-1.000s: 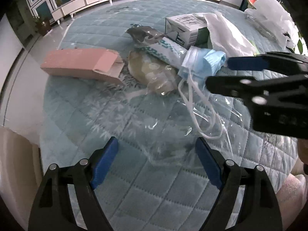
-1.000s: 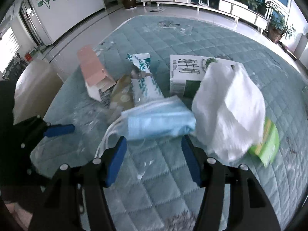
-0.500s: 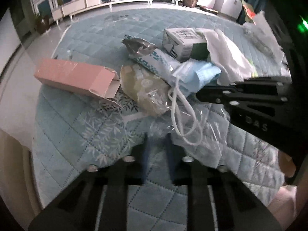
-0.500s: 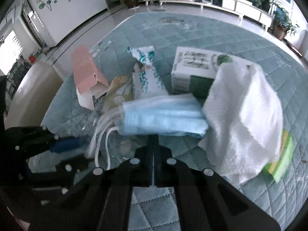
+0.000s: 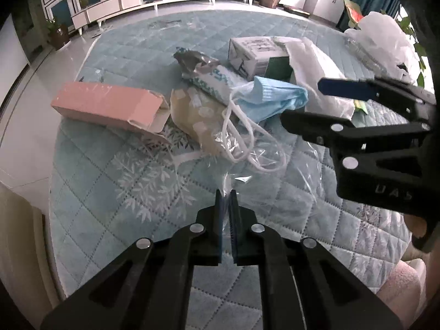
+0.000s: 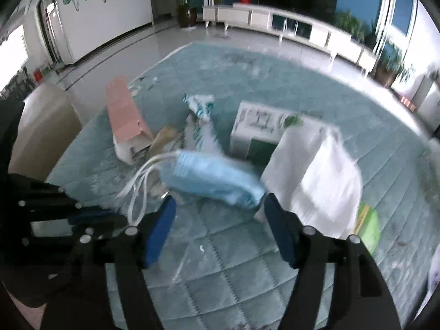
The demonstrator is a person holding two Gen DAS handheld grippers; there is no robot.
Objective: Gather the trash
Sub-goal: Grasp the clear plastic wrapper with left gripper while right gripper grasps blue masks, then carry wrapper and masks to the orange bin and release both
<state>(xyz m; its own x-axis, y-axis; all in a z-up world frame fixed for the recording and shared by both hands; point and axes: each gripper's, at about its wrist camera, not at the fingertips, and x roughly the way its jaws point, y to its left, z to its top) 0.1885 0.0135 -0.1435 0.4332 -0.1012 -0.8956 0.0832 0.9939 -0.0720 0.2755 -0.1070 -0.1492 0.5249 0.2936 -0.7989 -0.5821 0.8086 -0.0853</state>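
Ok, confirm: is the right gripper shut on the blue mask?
No, the right gripper has its jaws spread wide, just short of the blue mask.

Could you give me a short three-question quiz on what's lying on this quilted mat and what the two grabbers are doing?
1. True or false: the left gripper is shut on the clear plastic film.
2. The right gripper is: A open, B shut.
3. What color is the long open-ended carton?

Key: 1 true; 2 A; 3 pink.

Right gripper [image 6: 220,214] reopened, off mask [image 6: 211,177].
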